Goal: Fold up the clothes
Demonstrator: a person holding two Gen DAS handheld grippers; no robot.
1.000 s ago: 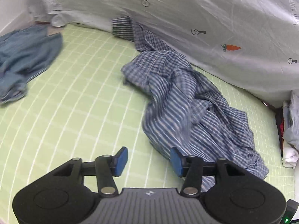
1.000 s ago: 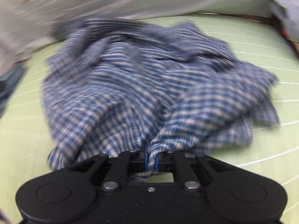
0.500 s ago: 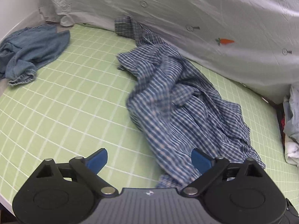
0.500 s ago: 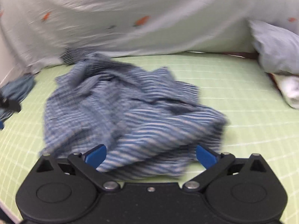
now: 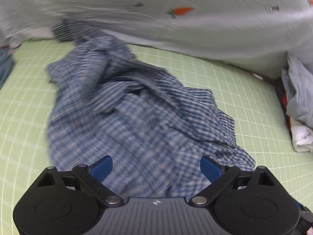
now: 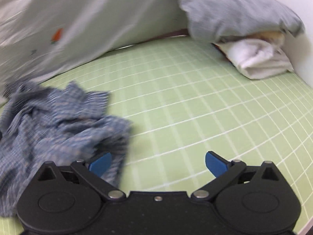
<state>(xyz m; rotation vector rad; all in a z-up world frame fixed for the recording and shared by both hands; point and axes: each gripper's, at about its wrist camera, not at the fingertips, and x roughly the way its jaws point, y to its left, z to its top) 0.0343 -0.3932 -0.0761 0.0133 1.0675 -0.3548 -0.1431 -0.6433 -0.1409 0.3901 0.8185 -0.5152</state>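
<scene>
A crumpled blue-and-white checked shirt (image 5: 133,113) lies in a heap on the green gridded mat (image 5: 244,101). My left gripper (image 5: 156,168) is open, its blue pads spread wide over the shirt's near end, holding nothing. In the right wrist view the same shirt (image 6: 54,121) lies at the left. My right gripper (image 6: 158,163) is open and empty over bare mat (image 6: 195,107), its left pad at the shirt's edge.
A pale bedsheet with carrot prints (image 5: 176,11) hangs along the back. A grey cloth (image 6: 234,13) and folded white cloth (image 6: 258,58) are piled at the right. A blue garment (image 5: 4,66) shows at the far left edge.
My right gripper let go of the shirt, opened wide and swung right over bare mat. My left gripper opened wider and moved right, over the shirt.
</scene>
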